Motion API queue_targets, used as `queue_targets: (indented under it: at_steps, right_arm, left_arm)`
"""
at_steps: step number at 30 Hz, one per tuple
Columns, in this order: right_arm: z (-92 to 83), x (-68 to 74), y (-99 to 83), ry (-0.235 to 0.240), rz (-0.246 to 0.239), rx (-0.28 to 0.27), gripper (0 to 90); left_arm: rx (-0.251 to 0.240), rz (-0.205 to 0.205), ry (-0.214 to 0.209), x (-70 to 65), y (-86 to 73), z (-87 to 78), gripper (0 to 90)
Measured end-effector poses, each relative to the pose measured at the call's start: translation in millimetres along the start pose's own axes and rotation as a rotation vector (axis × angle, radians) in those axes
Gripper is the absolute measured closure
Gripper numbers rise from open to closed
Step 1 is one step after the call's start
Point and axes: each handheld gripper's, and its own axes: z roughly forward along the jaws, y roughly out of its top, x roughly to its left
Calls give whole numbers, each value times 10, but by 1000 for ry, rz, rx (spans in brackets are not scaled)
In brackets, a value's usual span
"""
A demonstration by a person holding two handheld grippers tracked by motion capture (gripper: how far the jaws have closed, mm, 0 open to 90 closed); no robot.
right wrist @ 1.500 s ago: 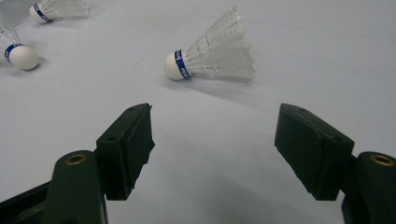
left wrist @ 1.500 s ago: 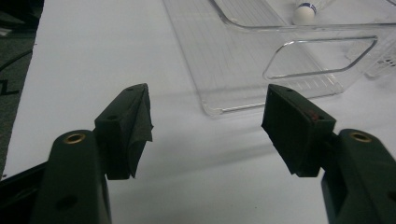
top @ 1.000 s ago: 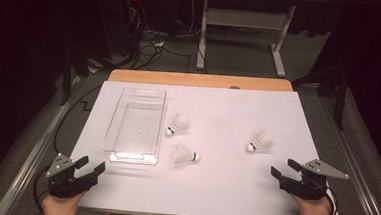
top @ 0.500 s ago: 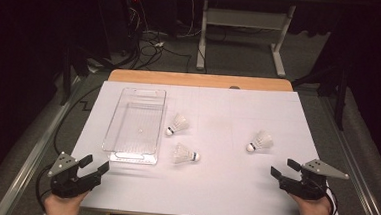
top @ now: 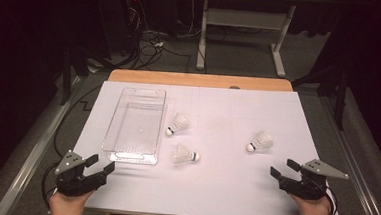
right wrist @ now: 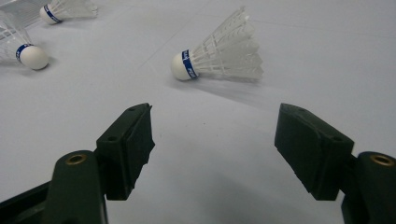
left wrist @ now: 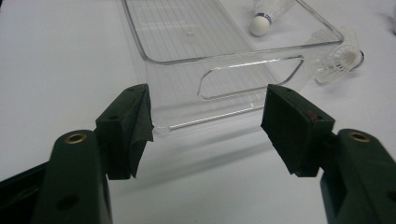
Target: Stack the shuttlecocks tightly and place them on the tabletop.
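Note:
Three white shuttlecocks lie on the white table sheet: one (top: 178, 125) just right of the clear plastic bin (top: 121, 142), one (top: 184, 155) nearer me, one (top: 259, 141) to the right. The bin is empty. My left gripper (top: 100, 165) is open near the front left corner, its jaws facing the bin's near wall (left wrist: 243, 88). My right gripper (top: 282, 169) is open at the front right, and the right shuttlecock (right wrist: 219, 53) lies on its side a short way ahead of its jaws. In the right gripper view the other two shuttlecocks (right wrist: 21, 51) (right wrist: 67, 10) lie off to the left.
The white sheet (top: 223, 189) covers a wooden table whose far edge (top: 200, 80) shows beyond it. Dark floor with cables and a white desk frame (top: 243, 35) lies behind the table. Open sheet stretches between the two grippers.
The left gripper has shifted slightly right and forward toward the bin. The right gripper and the shuttlecocks have stayed put.

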Motion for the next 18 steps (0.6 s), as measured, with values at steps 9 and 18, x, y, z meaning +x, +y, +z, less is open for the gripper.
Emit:
queue_targets:
  at_steps: [9,18]
  right_arm:
    - [3,0,1,-1,12,0,280]
    - [0,-12,-5,-4,15,1,281]
  left_arm:
    - [-9,10,-29,-82,43,5,341]
    - [-6,28,-47,-162,70,19,343]
